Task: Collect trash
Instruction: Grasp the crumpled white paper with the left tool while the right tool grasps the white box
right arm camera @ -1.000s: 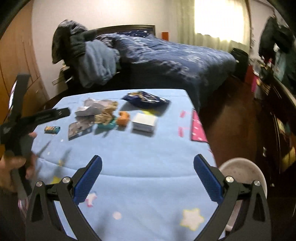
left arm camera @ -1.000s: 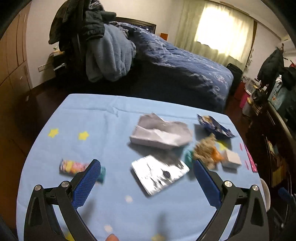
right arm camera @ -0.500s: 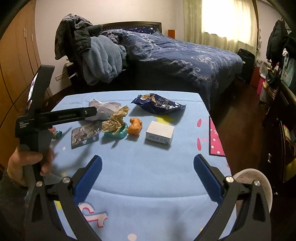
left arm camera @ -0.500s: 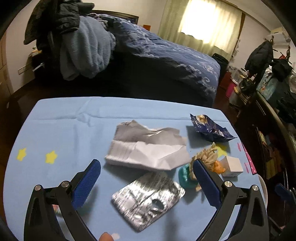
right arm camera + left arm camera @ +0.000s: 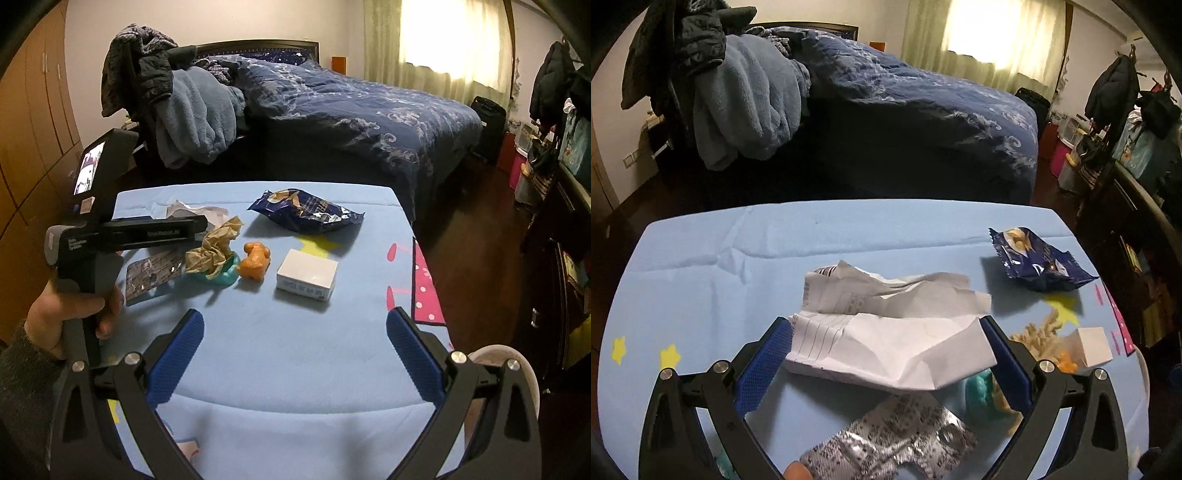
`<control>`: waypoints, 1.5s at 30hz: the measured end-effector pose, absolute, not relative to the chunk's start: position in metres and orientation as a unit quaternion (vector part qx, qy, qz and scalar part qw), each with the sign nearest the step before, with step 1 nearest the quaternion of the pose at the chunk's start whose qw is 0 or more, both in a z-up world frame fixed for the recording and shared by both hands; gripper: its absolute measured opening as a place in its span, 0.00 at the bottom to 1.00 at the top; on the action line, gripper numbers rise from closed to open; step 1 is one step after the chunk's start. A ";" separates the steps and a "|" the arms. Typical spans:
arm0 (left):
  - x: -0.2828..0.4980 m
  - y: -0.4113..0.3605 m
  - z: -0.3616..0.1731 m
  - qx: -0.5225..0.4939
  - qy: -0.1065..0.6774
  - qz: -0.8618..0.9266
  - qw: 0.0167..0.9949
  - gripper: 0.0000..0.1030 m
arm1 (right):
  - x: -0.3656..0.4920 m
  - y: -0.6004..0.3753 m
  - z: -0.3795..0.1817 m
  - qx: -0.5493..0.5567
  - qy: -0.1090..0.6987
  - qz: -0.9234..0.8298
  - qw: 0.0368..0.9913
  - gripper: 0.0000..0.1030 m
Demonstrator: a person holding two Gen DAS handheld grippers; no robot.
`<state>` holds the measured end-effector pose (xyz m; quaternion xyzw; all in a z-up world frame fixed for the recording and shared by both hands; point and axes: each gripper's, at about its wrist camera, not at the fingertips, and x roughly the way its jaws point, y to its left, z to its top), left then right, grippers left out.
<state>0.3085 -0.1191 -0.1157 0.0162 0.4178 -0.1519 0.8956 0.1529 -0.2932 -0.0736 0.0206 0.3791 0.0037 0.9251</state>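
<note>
**Paper lined up for the first pick**

Left wrist view: crumpled paper [image 5: 886,332], white with printed lines, lies on the blue-covered surface [image 5: 701,277] and fills the gap between the fingers of the left gripper [image 5: 886,354]. The jaws stand wide, one blue pad at each end of the sheet, not visibly pressing it. Just nearer the camera lies a silver blister pack [image 5: 894,439]; to the right are a dark blue snack bag [image 5: 1034,262], a small white box [image 5: 1091,345], and a tan paper wad [image 5: 1039,332] partly hidden behind the right finger. The step in hand looks like the approach to the paper. Next, the jaws need to close on the raised folds, low enough to catch them without pinching the cloth or the blister pack.

Right wrist view: right gripper [image 5: 295,339] hovers wide and empty over a bare stretch of cloth, well short of the trash. The left gripper [image 5: 192,227] reaches in from the left, above the wad [image 5: 212,251], teal item [image 5: 229,275] and orange piece [image 5: 255,260]. A pale round rim [image 5: 517,358], possibly a bin, shows at lower right.
</note>
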 end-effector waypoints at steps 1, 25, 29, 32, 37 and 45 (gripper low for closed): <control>0.310 -0.119 -0.117 0.017 0.417 -0.151 0.896 0.96 | 0.154 -0.294 -0.074 0.021 0.379 0.002 0.925 0.97; 0.289 -0.081 -0.084 -0.005 0.364 -0.136 0.922 0.64 | 0.236 -0.313 -0.122 0.056 0.428 -0.033 0.901 0.95; 0.283 -0.076 -0.078 -0.015 0.361 -0.137 0.922 0.64 | 0.242 -0.309 -0.129 0.047 0.440 -0.034 0.896 0.83; 0.279 -0.072 -0.076 -0.023 0.362 -0.137 0.922 0.64 | 0.244 -0.307 -0.133 0.039 0.444 -0.035 0.894 0.81; 0.274 -0.068 -0.076 -0.026 0.361 -0.130 0.923 0.64 | 0.241 -0.304 -0.132 0.028 0.440 -0.030 0.897 0.61; 0.261 -0.061 -0.072 -0.029 0.356 -0.118 0.927 0.64 | 0.235 -0.302 -0.130 0.025 0.439 -0.024 0.898 0.54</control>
